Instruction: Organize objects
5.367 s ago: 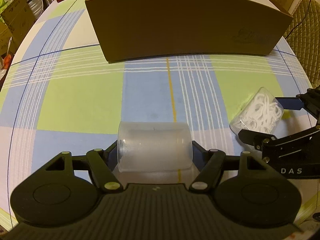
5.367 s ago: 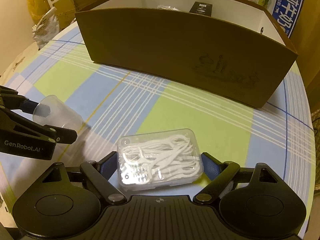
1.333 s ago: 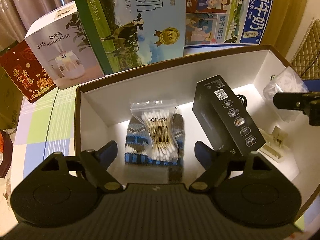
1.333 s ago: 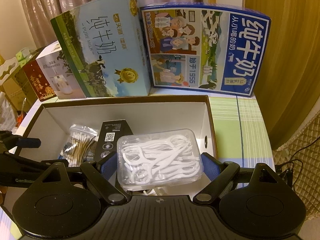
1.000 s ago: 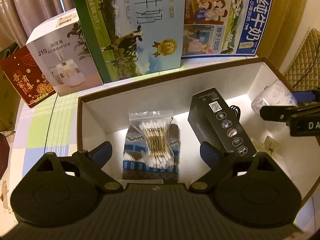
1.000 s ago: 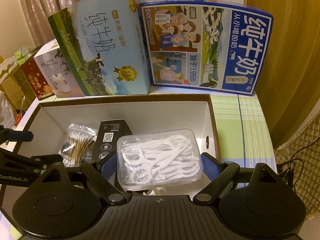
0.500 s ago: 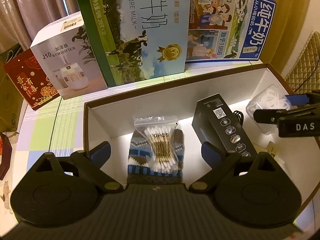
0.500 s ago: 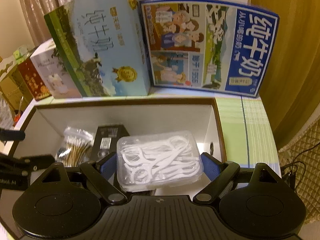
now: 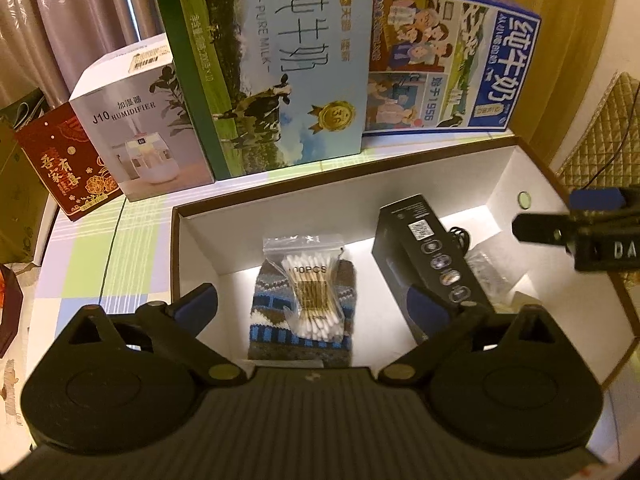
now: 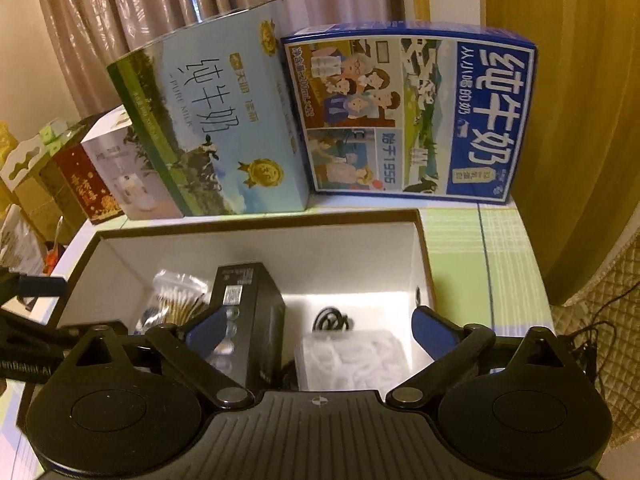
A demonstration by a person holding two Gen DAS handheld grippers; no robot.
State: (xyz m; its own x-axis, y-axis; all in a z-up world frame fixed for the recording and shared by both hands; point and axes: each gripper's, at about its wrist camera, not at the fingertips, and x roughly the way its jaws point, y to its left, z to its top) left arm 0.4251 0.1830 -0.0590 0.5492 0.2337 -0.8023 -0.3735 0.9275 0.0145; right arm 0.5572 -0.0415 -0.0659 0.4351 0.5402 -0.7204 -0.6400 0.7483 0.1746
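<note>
Two grippers are hovering over one open box (image 9: pixel 500 168), both with fingers spread apart and holding nothing. The box is standing on a checked cloth (image 9: pixel 88 264), and its white interior is serving as the collecting place for the loose items.

Going left to right in the left wrist view: the left gripper (image 9: pixel 312 304) is hanging above the left half of the box. Below it a bag of swabs (image 9: pixel 312 280) is lying on a knitted cloth (image 9: pixel 264 312); stacked this way, the pair is taking up one spot on the floor. To the right a black carton (image 9: pixel 432 248) is lying flat on its long side. Right of that, the floss case (image 10: pixel 352 360) is resting on the floor of the box near its right wall, directly under the right gripper (image 10: pixel 316 328). It is blurred in the right wrist view, so whether it has fully settled cannot be told. A dark cable (image 10: pixel 332 320) is lying just behind it.

Judged from this, the floss case is stowed and both tools are free to lift out.

Obstructions: the box walls are hemming in both grippers. Beyond the far wall, a red box (image 9: pixel 64 168), a humidifier box (image 9: pixel 140 120) and two milk cartons (image 9: pixel 272 68) (image 9: pixel 452 76) are standing upright in a row, limiting travel that way. The right gripper's fingers are also crossing the right edge of the left view, so the two tools are working near each other.
</note>
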